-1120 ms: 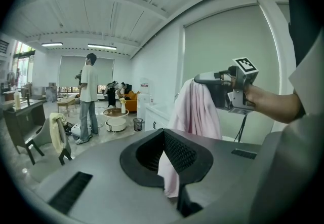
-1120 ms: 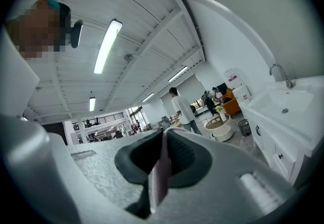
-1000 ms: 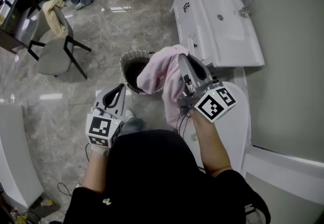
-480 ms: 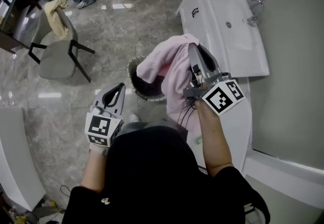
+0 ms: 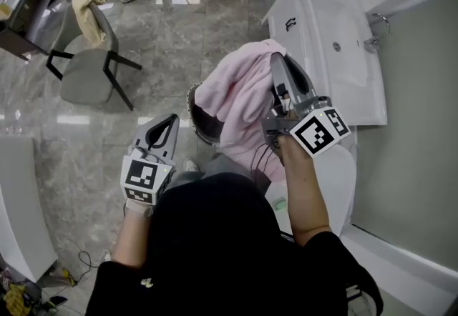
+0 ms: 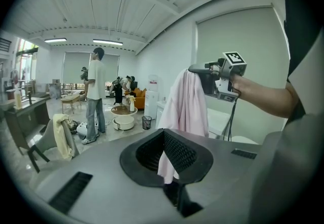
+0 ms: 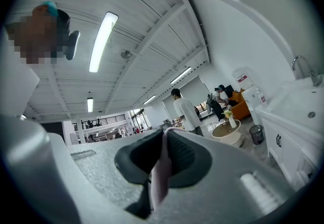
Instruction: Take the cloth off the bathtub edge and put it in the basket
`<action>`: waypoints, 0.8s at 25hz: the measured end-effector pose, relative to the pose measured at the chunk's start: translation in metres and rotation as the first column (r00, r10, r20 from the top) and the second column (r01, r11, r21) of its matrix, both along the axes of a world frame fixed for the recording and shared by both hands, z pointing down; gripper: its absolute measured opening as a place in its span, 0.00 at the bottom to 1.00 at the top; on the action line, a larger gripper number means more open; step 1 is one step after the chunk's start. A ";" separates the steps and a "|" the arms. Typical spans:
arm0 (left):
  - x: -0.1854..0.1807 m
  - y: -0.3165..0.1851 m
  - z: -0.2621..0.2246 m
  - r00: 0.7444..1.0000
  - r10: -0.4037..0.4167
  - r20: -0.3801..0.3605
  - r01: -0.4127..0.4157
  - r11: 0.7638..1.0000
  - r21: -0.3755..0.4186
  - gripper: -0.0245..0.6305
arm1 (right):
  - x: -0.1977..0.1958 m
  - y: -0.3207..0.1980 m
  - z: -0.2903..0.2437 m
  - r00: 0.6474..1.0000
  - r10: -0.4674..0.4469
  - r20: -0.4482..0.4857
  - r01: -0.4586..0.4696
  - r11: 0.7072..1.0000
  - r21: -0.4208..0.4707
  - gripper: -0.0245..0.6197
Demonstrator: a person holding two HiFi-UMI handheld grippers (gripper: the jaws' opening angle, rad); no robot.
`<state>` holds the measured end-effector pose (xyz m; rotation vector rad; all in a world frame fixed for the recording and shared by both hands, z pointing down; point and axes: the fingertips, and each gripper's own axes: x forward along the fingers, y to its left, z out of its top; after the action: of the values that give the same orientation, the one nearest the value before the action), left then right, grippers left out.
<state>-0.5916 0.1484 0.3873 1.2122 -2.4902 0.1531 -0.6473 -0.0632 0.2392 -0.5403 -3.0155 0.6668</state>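
Right gripper (image 5: 276, 58): jaws clamped on the cloth (image 5: 240, 96), with a thin pink fold pinched between the pads. Left gripper (image 5: 170, 121): jaws all but together and nothing in them; it sits low and well apart from the cloth.

Cloth position: up in the air, hanging from the right jaws and off the tub. It drapes over the near side of the basket (image 5: 199, 125) and hides most of the opening. The lower end hangs toward the person's knees, not inside the basket.

Handling, my read:
- It's light, soft and limp, with no stiffness, so it goes wherever gravity takes it.
- It isn't fragile and looks grippy enough. A pinch on one fold holds it.
- It's held near the top edge, so a long tail trails below and could catch on the basket rim or land outside.
- Best to get the tail over the opening first, then let go.

Look: pale pink, plain, towel-like and matte. It's bunched at the grip and falls in loose vertical folds. No visible print or wet patches.
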 end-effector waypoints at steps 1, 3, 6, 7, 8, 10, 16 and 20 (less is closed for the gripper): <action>-0.015 -0.001 -0.005 1.000 -0.012 -0.003 0.012 1.000 -0.002 0.06 | -0.019 0.001 -0.002 1.000 -0.015 -0.008 0.015 1.000 -0.005 0.08; -0.041 -0.002 -0.015 0.999 -0.040 -0.009 0.040 0.999 -0.003 0.06 | -0.053 0.004 -0.007 0.998 -0.049 -0.025 0.049 0.999 -0.010 0.08; -0.053 -0.006 -0.021 0.996 -0.084 -0.011 0.084 0.996 -0.005 0.06 | -0.075 0.008 -0.005 0.993 -0.108 -0.037 0.108 0.994 -0.010 0.08; -0.053 -0.007 -0.020 0.995 -0.098 -0.011 0.097 0.995 -0.008 0.06 | -0.079 0.009 -0.001 0.991 -0.127 -0.041 0.127 0.992 -0.010 0.08; -0.054 -0.008 -0.019 0.994 -0.110 -0.013 0.110 0.994 -0.012 0.06 | -0.082 0.010 0.005 0.989 -0.143 -0.048 0.143 0.990 -0.012 0.08; -0.056 -0.008 -0.016 0.991 -0.132 -0.016 0.132 0.991 -0.020 0.06 | -0.087 0.011 0.019 0.983 -0.168 -0.070 0.167 0.986 -0.027 0.08; -0.056 -0.015 -0.012 0.981 -0.190 -0.032 0.188 0.981 -0.053 0.06 | -0.094 0.005 0.057 0.965 -0.224 -0.133 0.218 0.974 -0.061 0.08; -0.053 -0.025 -0.006 0.979 -0.200 -0.041 0.197 0.978 -0.066 0.06 | -0.088 0.000 0.079 0.955 -0.244 -0.166 0.237 0.969 -0.066 0.08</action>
<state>-0.6450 0.1234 0.3813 0.9246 -2.5272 0.1461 -0.7356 -0.0635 0.3181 -0.7914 -2.7203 0.7250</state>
